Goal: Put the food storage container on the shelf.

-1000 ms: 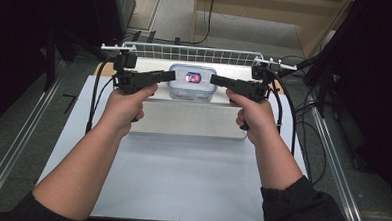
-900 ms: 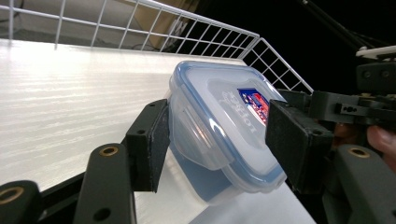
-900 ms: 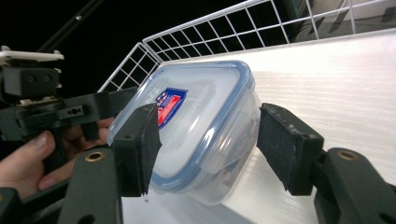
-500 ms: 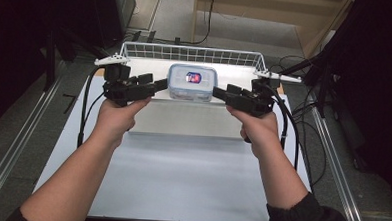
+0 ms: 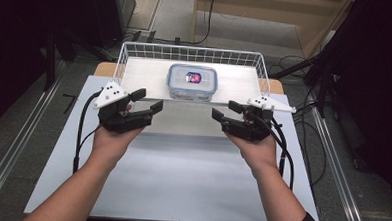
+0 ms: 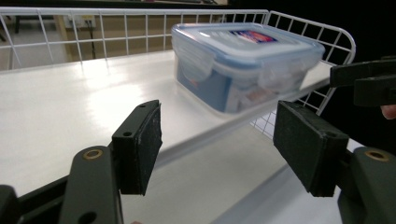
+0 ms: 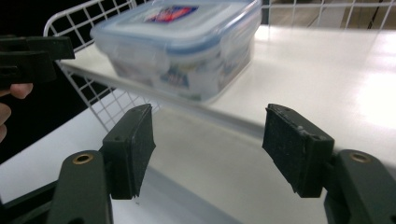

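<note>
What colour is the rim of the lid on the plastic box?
Blue, around a clear lid on the plastic box. It shows best in the left gripper view.

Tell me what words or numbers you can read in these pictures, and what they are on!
Sticker on the lid of the plastic box in the wire basket: red and blue print, too small and blurred to read in all three views.
Label inside the box, seen through its clear side in the right gripper view: blurred, unreadable.
Nothing else carries any words, numbers or signs.
</note>
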Available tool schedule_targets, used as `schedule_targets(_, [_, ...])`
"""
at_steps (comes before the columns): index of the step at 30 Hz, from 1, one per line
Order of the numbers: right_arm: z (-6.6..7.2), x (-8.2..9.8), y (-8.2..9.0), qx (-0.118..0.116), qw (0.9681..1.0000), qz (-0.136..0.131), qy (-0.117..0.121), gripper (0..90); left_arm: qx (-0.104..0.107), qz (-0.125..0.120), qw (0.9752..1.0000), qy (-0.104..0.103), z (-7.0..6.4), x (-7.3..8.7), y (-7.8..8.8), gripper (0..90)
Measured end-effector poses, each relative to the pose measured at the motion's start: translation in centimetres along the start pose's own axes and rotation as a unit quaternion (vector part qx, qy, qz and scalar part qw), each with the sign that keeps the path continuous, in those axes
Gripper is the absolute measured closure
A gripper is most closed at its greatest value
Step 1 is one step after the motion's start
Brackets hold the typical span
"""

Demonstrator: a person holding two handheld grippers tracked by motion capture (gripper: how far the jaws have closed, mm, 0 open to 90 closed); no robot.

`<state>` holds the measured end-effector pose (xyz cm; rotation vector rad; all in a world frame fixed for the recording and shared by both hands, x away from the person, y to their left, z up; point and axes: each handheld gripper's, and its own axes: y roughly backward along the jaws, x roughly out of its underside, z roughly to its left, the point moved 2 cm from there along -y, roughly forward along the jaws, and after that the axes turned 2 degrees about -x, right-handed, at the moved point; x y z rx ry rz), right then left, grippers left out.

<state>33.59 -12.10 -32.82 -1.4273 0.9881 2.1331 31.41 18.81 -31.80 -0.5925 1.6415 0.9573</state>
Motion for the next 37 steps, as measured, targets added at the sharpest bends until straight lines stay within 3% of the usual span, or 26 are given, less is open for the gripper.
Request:
schedule_targets(4, [0.6,2.1,0.4,0.006,0.9999,-0.001,0.014,31.2,0.006,-0.005,1.0000,0.001,-0.2,1.8,1.0,27.4])
schedule_targets(10, [1.2,5.6,1.8,0.022,0.9993,-0.012,0.029,28.5,0.005,0.012,0.9998,-0.012,-0.6,5.5,2.6,24.7])
schedule_targets(11, [1.4,6.9,2.3,0.028,0.9990,-0.013,0.032,27.4,0.005,0.015,0.9998,-0.011,-0.6,6.2,2.9,24.2])
schedule_targets(12, [1.4,6.9,2.3,0.028,0.9990,-0.013,0.032,27.4,0.004,0.018,0.9998,-0.008,-0.6,6.9,3.2,24.2])
schedule_targets(17, [1.2,10.5,3.6,0.042,0.9988,-0.009,0.023,25.9,-0.006,0.034,0.9994,-0.007,-0.5,10.3,4.6,22.0])
schedule_targets(20, [1.0,12.5,4.7,0.059,0.9980,-0.010,0.020,23.9,-0.013,0.059,0.9982,-0.008,-0.4,12.3,5.5,21.2])
schedule_targets(25, [0.1,14.9,6.1,0.084,0.9958,-0.009,0.036,19.0,-0.039,0.083,0.9956,-0.019,0.2,15.8,6.6,19.1])
schedule_targets(29, [-0.4,16.1,6.4,0.090,0.9954,-0.002,0.033,17.5,-0.035,0.096,0.9945,0.022,0.9,16.1,6.5,17.6])
schedule_targets(37, [0.0,16.2,5.6,0.080,0.9963,0.003,0.032,17.6,-0.030,0.095,0.9945,0.030,1.1,16.1,6.3,17.4])
